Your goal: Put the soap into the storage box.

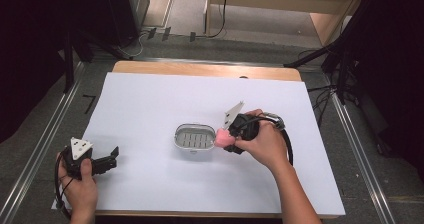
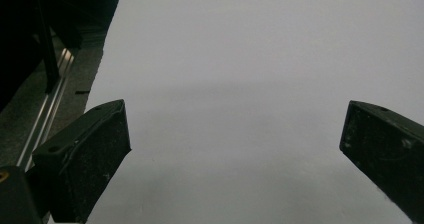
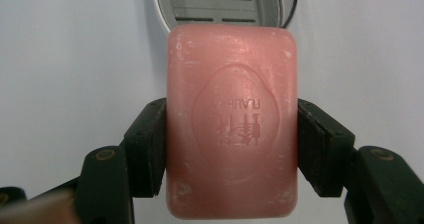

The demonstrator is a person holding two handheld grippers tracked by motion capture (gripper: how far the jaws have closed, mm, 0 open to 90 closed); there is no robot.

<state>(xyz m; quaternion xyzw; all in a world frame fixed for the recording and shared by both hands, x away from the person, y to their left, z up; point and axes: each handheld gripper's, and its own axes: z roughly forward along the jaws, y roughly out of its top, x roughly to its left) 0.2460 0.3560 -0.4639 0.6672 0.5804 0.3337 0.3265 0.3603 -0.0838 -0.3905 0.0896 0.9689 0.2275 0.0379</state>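
Lab-like recording bay: white-covered table (image 1: pixel 150 109), floor rails (image 1: pixel 45 149), trailing cables (image 1: pixel 320 91).

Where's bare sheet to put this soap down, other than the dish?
Bare: the white sheet behind the dish, and between dish and left gripper. Crowded: the dish's right side, where the right gripper holds the soap.

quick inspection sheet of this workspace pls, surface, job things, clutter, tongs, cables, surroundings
surface: white sheet over a wooden table, bare wood at the far edge.
job's things: pink soap bar with embossed stamp; oval soap dish with slotted grey insert, mid-sheet, holding nothing.
clutter: nothing seen.
tongs: right tongs shut on the soap's two sides, at the dish's right end; left tongs open, holding nothing, at the sheet's near left edge.
cables: black cable loops past the right hand; more cables on the floor beyond the table.
surroundings: metal rails either side, dark stands, wooden furniture behind.
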